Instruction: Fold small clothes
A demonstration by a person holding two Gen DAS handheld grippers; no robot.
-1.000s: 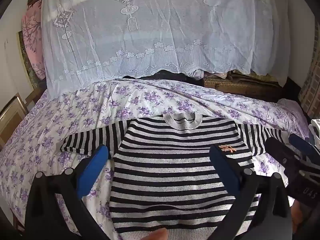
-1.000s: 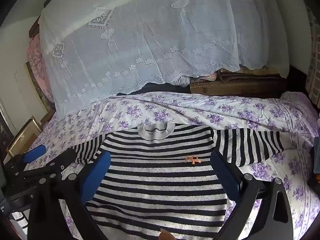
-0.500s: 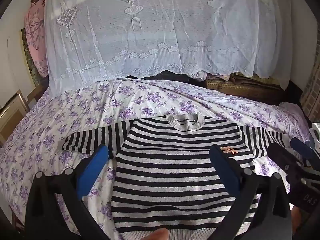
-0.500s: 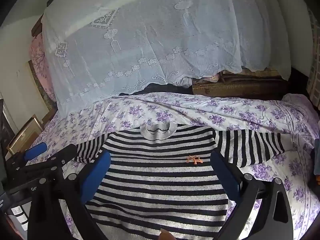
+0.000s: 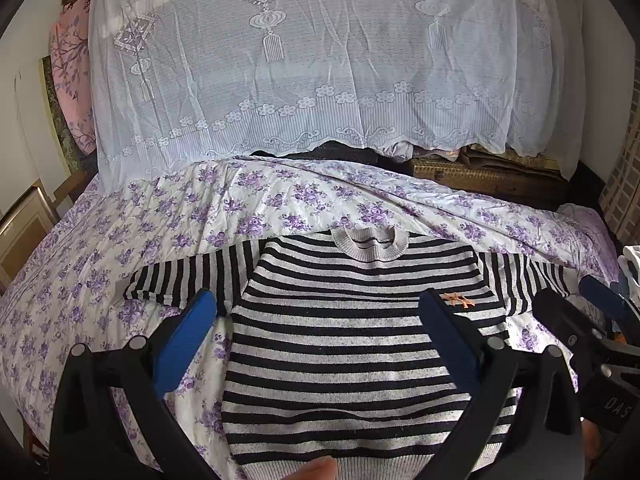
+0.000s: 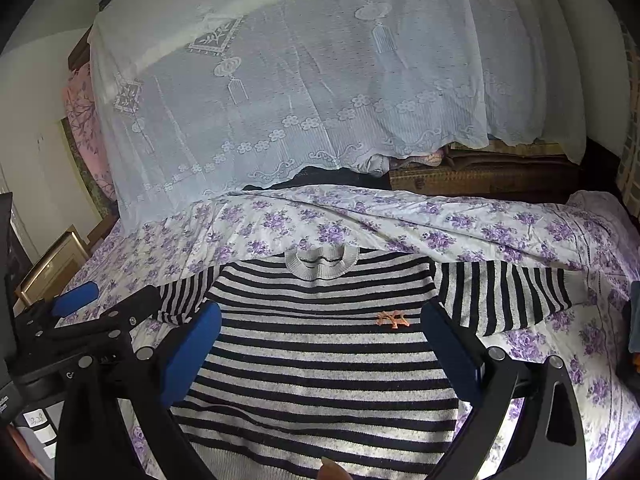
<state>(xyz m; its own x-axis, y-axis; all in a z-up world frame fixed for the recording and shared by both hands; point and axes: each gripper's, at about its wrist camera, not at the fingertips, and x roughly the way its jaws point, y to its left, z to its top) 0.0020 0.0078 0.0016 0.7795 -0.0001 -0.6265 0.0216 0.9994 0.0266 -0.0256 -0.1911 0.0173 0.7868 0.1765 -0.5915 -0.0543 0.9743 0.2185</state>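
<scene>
A small black-and-grey striped sweater (image 5: 352, 344) lies flat and face up on the floral bedspread (image 5: 120, 232), collar away from me, both sleeves spread sideways, with a small orange logo (image 5: 460, 300) on its chest. It also shows in the right wrist view (image 6: 320, 360). My left gripper (image 5: 320, 312) is open and empty, hovering above the sweater's lower body. My right gripper (image 6: 322, 322) is open and empty, also above the lower body. Each gripper appears at the edge of the other's view: the right one (image 5: 600, 312), the left one (image 6: 80, 308).
A white lace curtain (image 5: 320, 72) hangs over stacked things behind the bed. A woven trunk (image 5: 488, 176) stands at the back right. Picture frames (image 5: 24, 232) lean at the left wall. Pale cloth (image 5: 630, 264) lies at the right edge.
Both grippers have drifted slightly, so the sweater sits a little lower in both views. The sweater has not moved. Both grippers stay open.
</scene>
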